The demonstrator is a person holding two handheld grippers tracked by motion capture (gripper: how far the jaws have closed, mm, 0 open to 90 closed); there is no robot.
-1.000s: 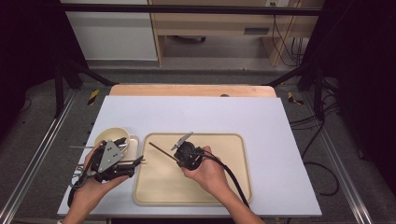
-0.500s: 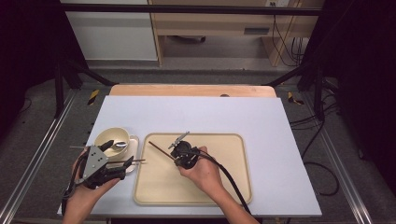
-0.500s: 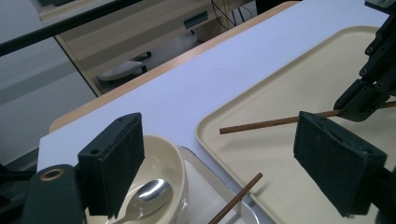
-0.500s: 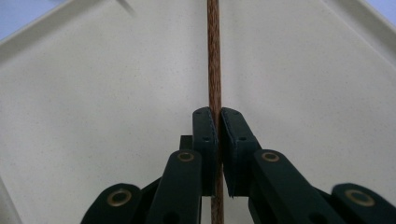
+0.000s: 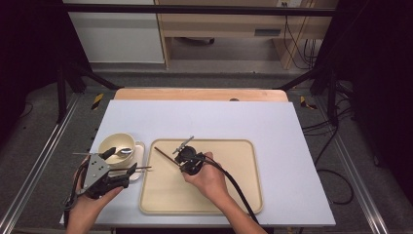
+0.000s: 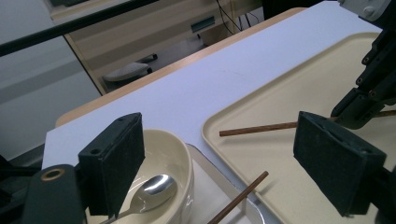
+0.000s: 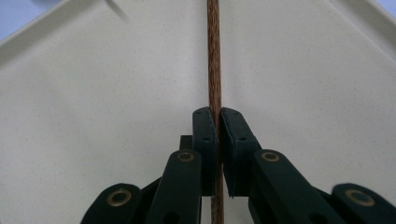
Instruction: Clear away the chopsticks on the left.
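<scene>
Chopstick (image 7: 214, 56), brown wood, pinched between pads of right gripper (image 7: 218, 135) in right gripper view; jaws pressed tight on it, stick running straight up frame over cream tray (image 7: 93, 93). In high view, same right gripper (image 5: 181, 155) over left-centre of tray (image 5: 243, 195), right hand (image 5: 207, 178) wrapped round body, black cable trailing back toward bottom edge. Stick (image 5: 164, 155) jutting from jaws toward upper left, tip still w/in tray's near-left part. Whether stick touches tray floor: can't tell.

Left gripper (image 5: 127, 171) at table's left, held in left hand (image 5: 90, 195), pointing right toward tray edge. Jaws spread wide in left gripper view (image 6: 224, 163), nothing between pads. Second chopstick (image 6: 238, 198) lying below that gap, slanted, upper end over tray corner, lower end across small white plate (image 6: 210, 186). Not gripped.

Cream bowl (image 5: 116, 144) on that plate (image 5: 140, 148), just left of tray, w/ metal spoon (image 5: 124, 151) resting inside, bowl of spoon down. Same bowl (image 6: 175, 154) and spoon (image 6: 154, 189) close behind left pad in left gripper view; held chopstick (image 6: 257, 128) and right gripper (image 6: 369, 88) seen farther off on tray (image 6: 289, 93).

White table top (image 5: 219, 122) under all, wood edge along far side.
</scene>
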